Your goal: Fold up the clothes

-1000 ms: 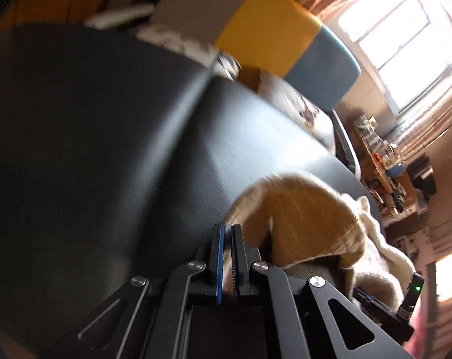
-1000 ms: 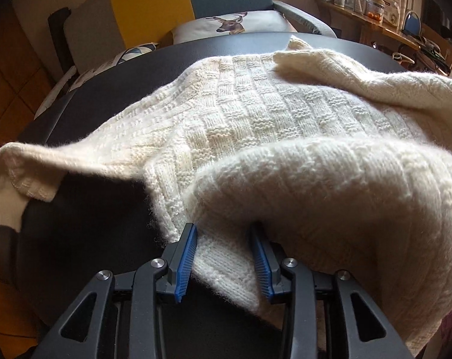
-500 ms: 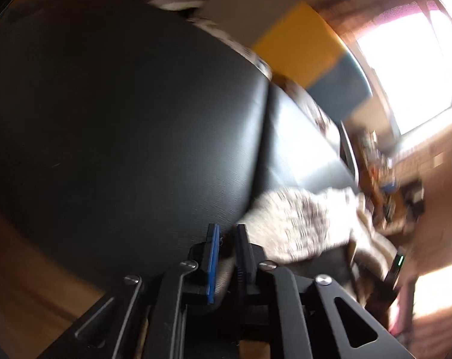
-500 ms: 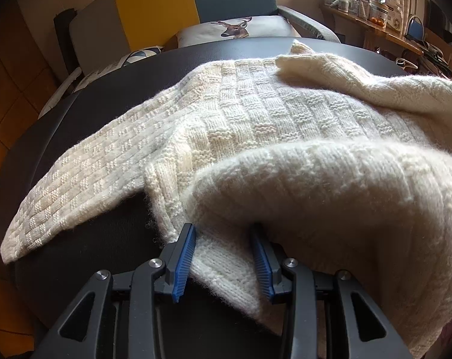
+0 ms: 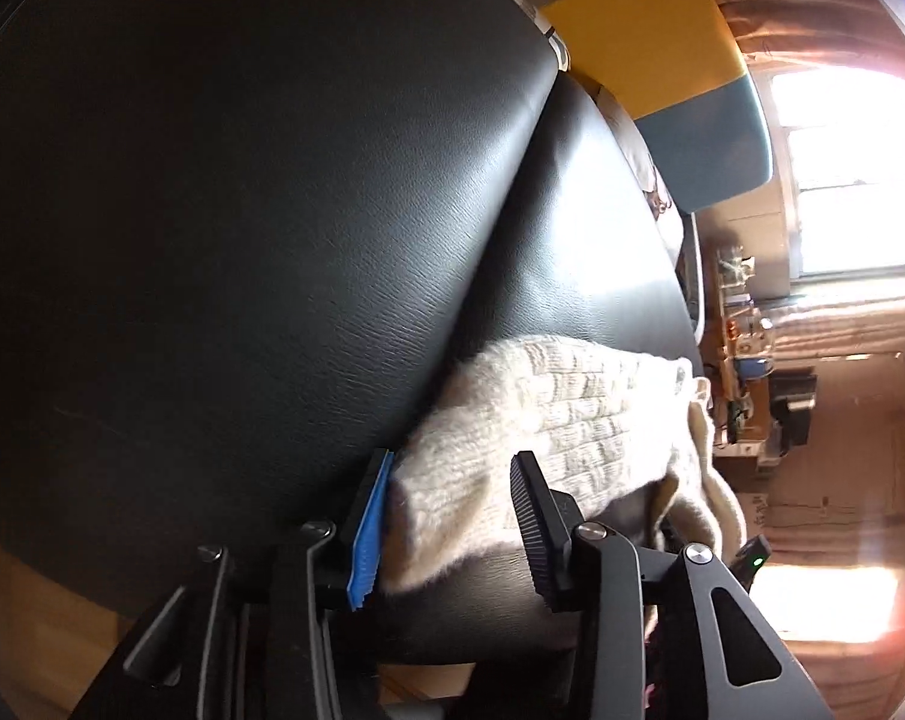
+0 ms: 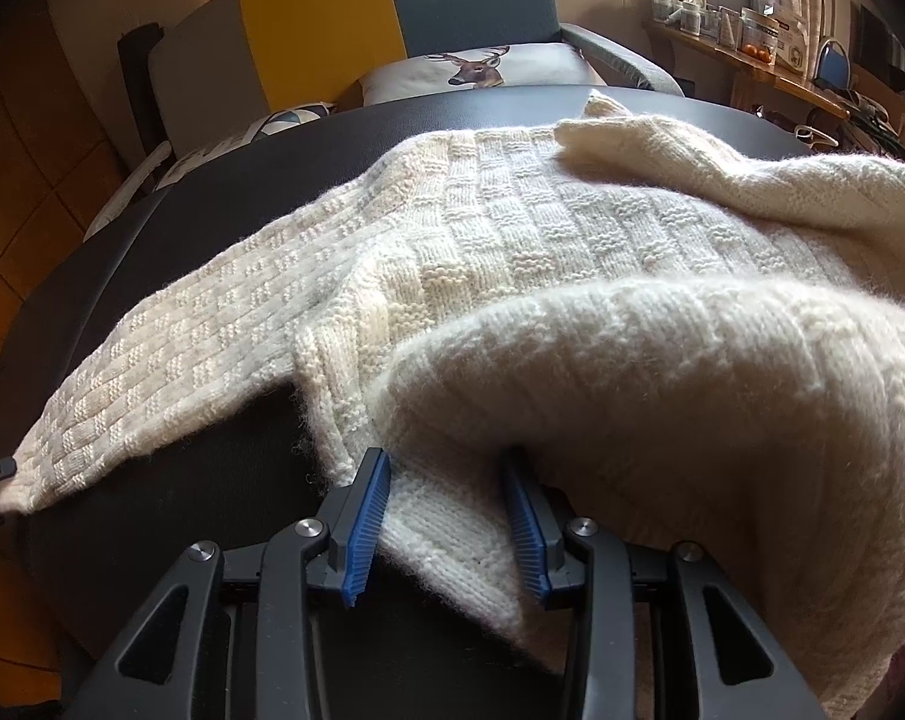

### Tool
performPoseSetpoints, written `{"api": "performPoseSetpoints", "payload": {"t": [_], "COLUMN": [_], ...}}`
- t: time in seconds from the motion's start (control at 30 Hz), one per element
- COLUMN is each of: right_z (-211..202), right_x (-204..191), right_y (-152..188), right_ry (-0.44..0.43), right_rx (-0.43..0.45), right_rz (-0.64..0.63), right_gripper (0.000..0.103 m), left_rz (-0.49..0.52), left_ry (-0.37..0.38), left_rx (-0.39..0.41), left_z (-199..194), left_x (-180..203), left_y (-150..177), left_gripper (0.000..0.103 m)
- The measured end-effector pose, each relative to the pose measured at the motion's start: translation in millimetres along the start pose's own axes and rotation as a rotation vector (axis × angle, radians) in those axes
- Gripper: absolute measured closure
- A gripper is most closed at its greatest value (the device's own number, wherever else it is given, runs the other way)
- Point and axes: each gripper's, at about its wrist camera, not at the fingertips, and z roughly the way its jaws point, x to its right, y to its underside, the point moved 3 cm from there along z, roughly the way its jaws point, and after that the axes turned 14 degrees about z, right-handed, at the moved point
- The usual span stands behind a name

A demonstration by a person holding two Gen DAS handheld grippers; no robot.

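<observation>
- Here, the black leather-look tabletop (image 6: 170, 498) fills most of both views — a seam runs across it in your left wrist view.
- Behind it stands a sofa (image 6: 320, 30) with grey, yellow and blue panels, and a deer-print cushion (image 6: 482, 69) rests on its seat.
- Your cream knitted sweater (image 6: 572, 252) lies spread over the tabletop; one sleeve (image 6: 152, 372) stretches flat toward the left edge in the right wrist view, and a thick fold bulges up close to the right camera.
- A wooden shelf (image 6: 770, 69) along the far right wall carries small jars and boxes, too small to tell apart.
- Your right gripper (image 6: 446, 519) has its jaws partly apart with the ribbed hem of the sweater lying between them; whether the blue pads press on the knit you cannot tell from this view.
- Your left gripper (image 5: 452, 531) is at the sleeve's cuff end — its jaws have just been opening, and the cuff now lies loosely between them, touching the blue pad on one side and clear of the black one.
</observation>
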Motion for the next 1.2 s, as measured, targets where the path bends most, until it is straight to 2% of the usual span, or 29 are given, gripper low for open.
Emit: {"api": "performPoseSetpoints", "payload": {"t": [0.03,0.07,0.1,0.17,0.27,0.37,0.47,0.53,0.6,0.73,0.8,0.83,0.9,0.97,1.1,1.13,1.2], "right_z": [-0.7,-2.1,-6.6,-24.9,-37.7,-18.5,19.5,45.8,67.9,77.8,77.1,76.9,77.0,77.2,76.6,76.5,75.0], "right_x": [-1.4,-2.3,-2.9,-8.1,-24.3,-38.6,-44.1,-47.3,-48.6,-52.3,-50.0,-48.1,-45.1,-42.7,-43.7,-43.3,-44.6], "right_y": [-2.1,-4.6,-8.8,-23.2,-52.6,-83.2,-101.5,-105.5,-103.2,-92.7,-88.2,-86.2,-84.2,-82.3,-75.0,-73.7,-70.6], "right_ry": [0.002,-0.004,-0.032,-0.104,-0.122,-0.086,-0.030,0.005,0.036,0.058,0.046,0.036,0.019,0.008,0.008,0.007,0.007], "right_rx": [-0.020,-0.042,-0.050,-0.007,0.039,0.029,-0.036,-0.083,-0.123,-0.063,-0.032,-0.020,-0.006,0.006,0.028,0.031,0.035], "right_rz": [-0.008,-0.012,-0.004,0.011,-0.027,-0.068,-0.083,-0.080,-0.080,-0.118,-0.118,-0.115,-0.107,-0.103,-0.108,-0.108,-0.113], "right_gripper": [0.063,0.063,0.063,0.063,0.063,0.063,0.064,0.063,0.063,0.060,0.060,0.060,0.060,0.060,0.060,0.060,0.060], "left_rz": [-0.006,-0.007,-0.009,0.008,0.184,0.353,0.497,0.573,0.599,0.544,0.491,0.447,0.359,0.256,-0.016,-0.059,-0.096], "left_ry": [-0.011,-0.033,-0.050,-0.068,-0.144,-0.231,-0.250,-0.256,-0.270,-0.272,-0.245,-0.213,-0.123,-0.030,0.253,0.277,0.270], "left_rx": [0.014,0.034,0.062,0.149,0.332,0.418,0.445,0.424,0.383,0.282,0.249,0.238,0.221,0.218,0.240,0.246,0.242], "left_z": [1.5,2.0,1.4,-6.4,-36.6,-50.6,-56.6,-53.5,-45.8,-27.7,-21.6,-21.7,-23.4,-26.2,-31.3,-30.5,-26.5], "left_x": [0.2,-0.1,0.3,5.9,36.3,66.4,89.9,99.3,95.5,69.1,57.7,50.5,37.0,22.9,-7.8,-13.9,-21.4], "left_y": [-0.3,-0.7,-1.5,-3.4,1.5,13.0,29.1,41.7,47.2,54.3,55.9,56.1,56.3,55.6,48.3,45.5,39.7], "left_gripper": [0.068,0.082,0.086,0.089,0.089,0.089,0.089,0.089,0.088,0.087,0.086,0.085,0.070,0.063,0.041,0.041,0.041]}}
